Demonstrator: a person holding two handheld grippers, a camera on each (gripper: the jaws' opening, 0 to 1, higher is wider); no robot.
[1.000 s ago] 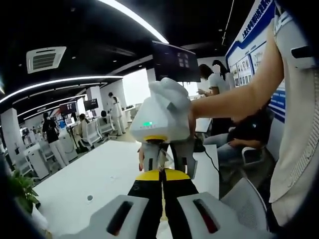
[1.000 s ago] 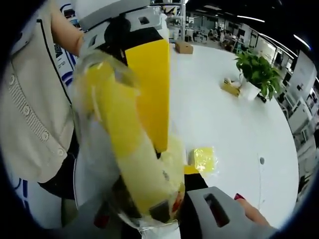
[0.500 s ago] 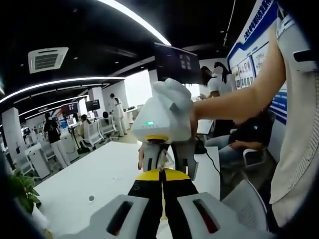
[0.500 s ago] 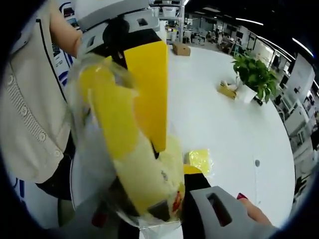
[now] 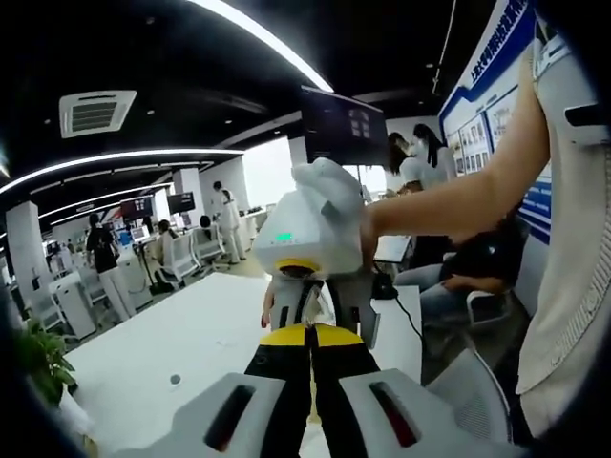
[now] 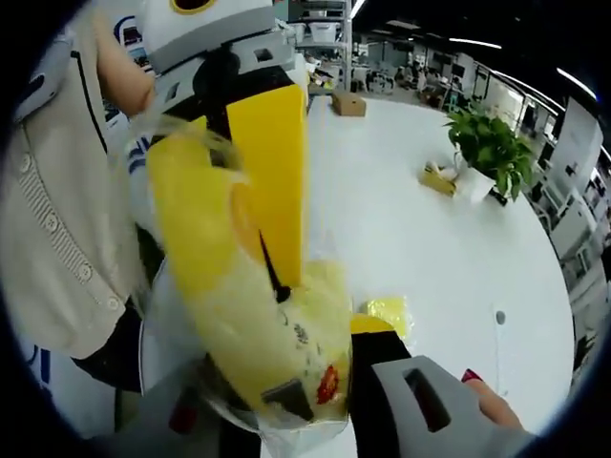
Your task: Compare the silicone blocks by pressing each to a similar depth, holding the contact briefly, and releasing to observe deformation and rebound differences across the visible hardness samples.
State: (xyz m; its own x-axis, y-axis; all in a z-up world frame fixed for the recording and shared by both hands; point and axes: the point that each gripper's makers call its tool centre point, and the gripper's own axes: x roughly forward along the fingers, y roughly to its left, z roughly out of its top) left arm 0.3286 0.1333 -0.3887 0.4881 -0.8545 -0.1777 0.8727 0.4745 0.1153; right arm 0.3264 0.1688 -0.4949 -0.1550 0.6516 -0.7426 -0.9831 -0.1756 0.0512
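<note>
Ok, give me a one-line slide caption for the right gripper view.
Both grippers hold a clear bag of yellow silicone blocks above the white table, the left gripper entering from above.

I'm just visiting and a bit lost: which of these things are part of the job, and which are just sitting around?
In use:
- yellow silicone block in a clear plastic bag, between both grippers
- left gripper
- right gripper
- smaller bagged yellow block on the white table

Lying about:
- green potted plant
- brown cardboard box
- black wall monitor
</note>
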